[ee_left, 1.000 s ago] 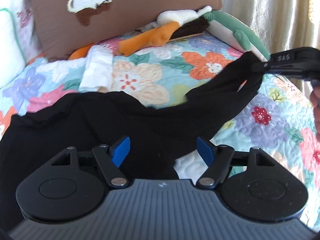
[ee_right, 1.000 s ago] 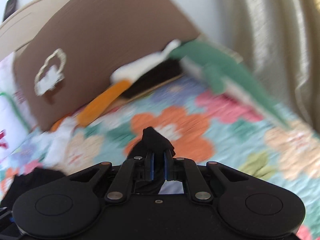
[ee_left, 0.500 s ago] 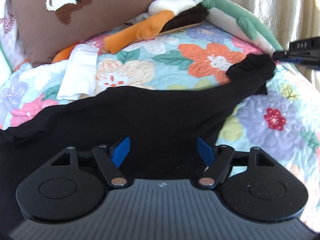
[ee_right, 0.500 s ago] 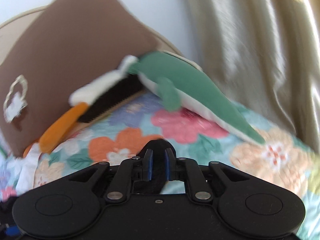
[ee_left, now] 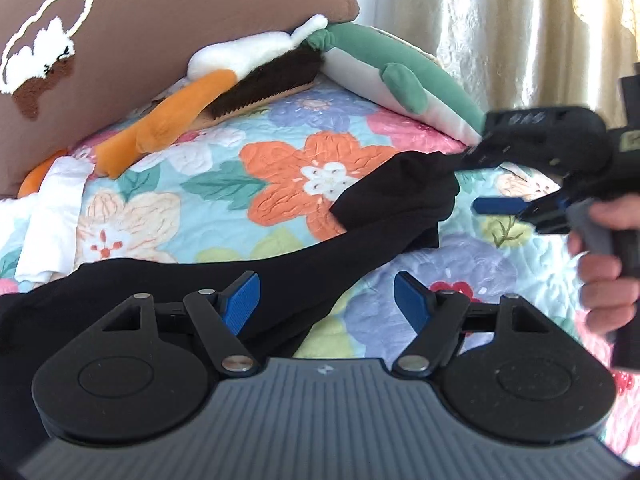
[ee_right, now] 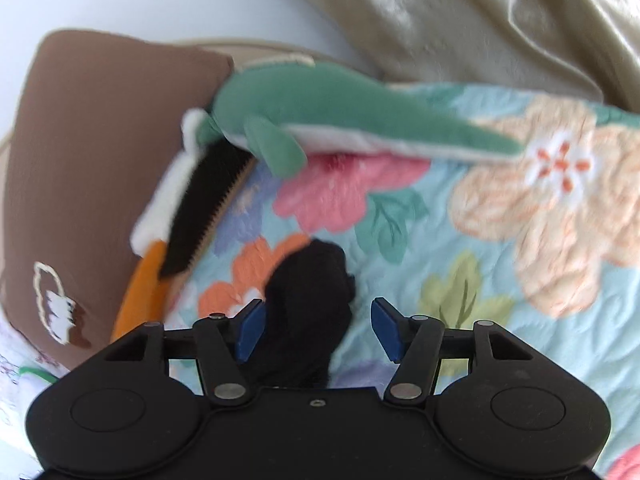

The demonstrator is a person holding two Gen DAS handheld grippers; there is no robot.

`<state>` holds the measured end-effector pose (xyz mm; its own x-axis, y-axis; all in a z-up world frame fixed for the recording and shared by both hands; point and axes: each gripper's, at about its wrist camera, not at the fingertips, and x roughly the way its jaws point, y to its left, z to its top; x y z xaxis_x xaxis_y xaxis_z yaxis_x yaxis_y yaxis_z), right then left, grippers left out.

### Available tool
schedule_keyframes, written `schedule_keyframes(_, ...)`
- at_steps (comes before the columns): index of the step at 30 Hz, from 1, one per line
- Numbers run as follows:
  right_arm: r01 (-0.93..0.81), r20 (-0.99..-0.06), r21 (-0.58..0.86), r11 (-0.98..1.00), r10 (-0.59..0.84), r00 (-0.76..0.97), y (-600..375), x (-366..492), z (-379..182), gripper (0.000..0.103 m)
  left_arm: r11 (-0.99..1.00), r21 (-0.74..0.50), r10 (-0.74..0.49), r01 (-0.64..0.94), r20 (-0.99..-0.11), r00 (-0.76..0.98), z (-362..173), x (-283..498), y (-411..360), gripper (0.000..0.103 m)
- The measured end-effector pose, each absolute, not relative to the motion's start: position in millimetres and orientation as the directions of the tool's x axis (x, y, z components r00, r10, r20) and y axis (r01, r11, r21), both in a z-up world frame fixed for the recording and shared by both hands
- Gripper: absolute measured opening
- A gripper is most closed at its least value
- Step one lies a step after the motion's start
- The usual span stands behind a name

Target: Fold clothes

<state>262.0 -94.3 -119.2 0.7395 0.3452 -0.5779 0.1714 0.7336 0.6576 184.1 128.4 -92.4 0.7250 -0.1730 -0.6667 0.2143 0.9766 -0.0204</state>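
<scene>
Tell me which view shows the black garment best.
The left wrist view: the black garment stretches across the floral quilt to the right tool. The right wrist view shows only its bunched end between open pads.

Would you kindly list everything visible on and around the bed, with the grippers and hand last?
black garment: one, black, spread on the quilt, one end bunched between the right gripper's fingers
quilt: one, floral on pale blue, covering the bed
pillow: one, brown with a white outlined patch, at the head of the bed
green plush toy: one, green and white, lying near the curtain
orange plush toy: one, orange, white and dark brown, against the pillow
white cloth: one, white, folded, left on the quilt
curtain: one, cream, behind the bed
left gripper: black with blue pads, open over the garment
right gripper: black with blue pads, jaws just opened
hand: one, gripping the right gripper's handle
</scene>
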Motion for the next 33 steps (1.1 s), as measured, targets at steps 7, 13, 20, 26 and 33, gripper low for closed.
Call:
schedule_keyframes(7, -0.030, -0.480, 0.592, 0.805, 0.383, 0.790, -67, 253, -82, 0.010, 0.963, 0.027, -0.191, 0.268, -0.634, 0.749, -88, 177, 122, 0.074)
schedule_keyframes(13, -0.346, -0.445, 0.656, 0.670, 0.714, 0.540, -15, 252, -59, 0.013, 0.971, -0.023, -0.205, 0.237, -0.583, 0.786, -84, 172, 129, 0.075)
schedule_keyframes(20, -0.149, -0.518, 0.667, 0.730, 0.598, 0.612, -38, 256, -81, 0.048, 0.993, -0.118, -0.068, -0.014, -0.657, 0.751, -108, 179, 179, 0.011)
schedule_keyframes(26, -0.007, -0.585, 0.663, 0.748, 0.524, 0.620, -63, 257, -99, 0.060, 0.994, -0.105, -0.034, -0.040, -0.621, 0.783, -110, 171, 188, 0.010)
schedule_keyframes(33, -0.027, -0.564, 0.729, 0.684, 0.623, 0.543, -21, 272, -126, 0.032, 0.994, -0.088, -0.006, -0.060, -0.613, 0.790, -110, 170, 184, 0.010)
